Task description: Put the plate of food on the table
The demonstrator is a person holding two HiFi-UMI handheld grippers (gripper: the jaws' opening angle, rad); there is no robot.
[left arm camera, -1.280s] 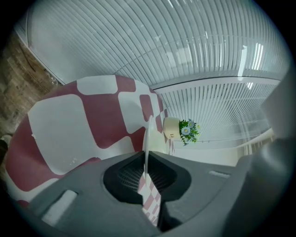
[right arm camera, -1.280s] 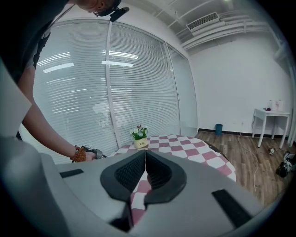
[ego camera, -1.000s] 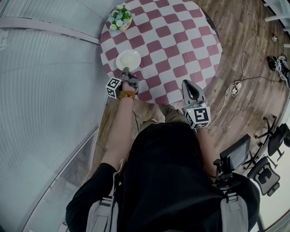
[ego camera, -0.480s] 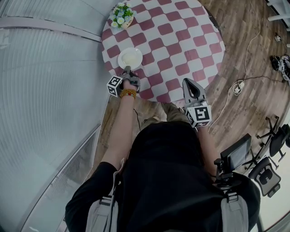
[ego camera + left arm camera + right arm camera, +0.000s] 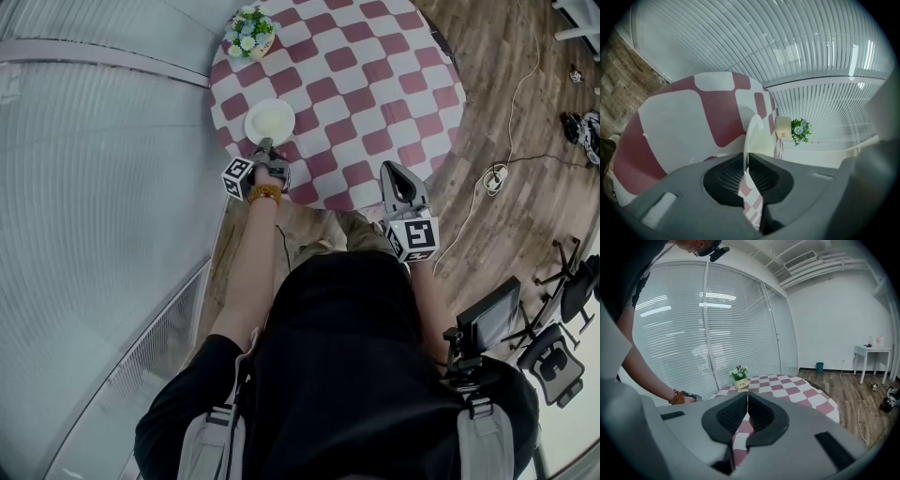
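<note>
1. Plate (image 5: pixel 251 129) grip is shown only by the left gripper view: the thin white rim is seen edge-on, pinched between the dark ribbed jaws of the left gripper (image 5: pixel 265 146), which are closed on it. In the head view only the plate's round top is seen, over the table (image 5: pixel 375 84) just inside its near-left edge.
2. Jaws of the right gripper (image 5: pixel 391 171) are shown in its own view pressed together, with nothing between them. In the head view it is held at the table's near edge, well apart from the plate.
3. The table is round and checked in red and white. The plate is shallow, smooth and white. A pale cylindrical flowerpot (image 5: pixel 251 37) with small blooms stands at the table's far-left edge, beyond the plate. Wood-plank floor (image 5: pixel 506 56) lies to the table's right, and slatted blinds (image 5: pixel 731 319) hang behind it.
4. The food (image 5: pixel 270 120) is seen only as a pale patch, and its kind cannot be made out. Whether the plate's base rests on the table cannot be told. In both gripper views the table's near part is cut off by grey gripper bodies.
</note>
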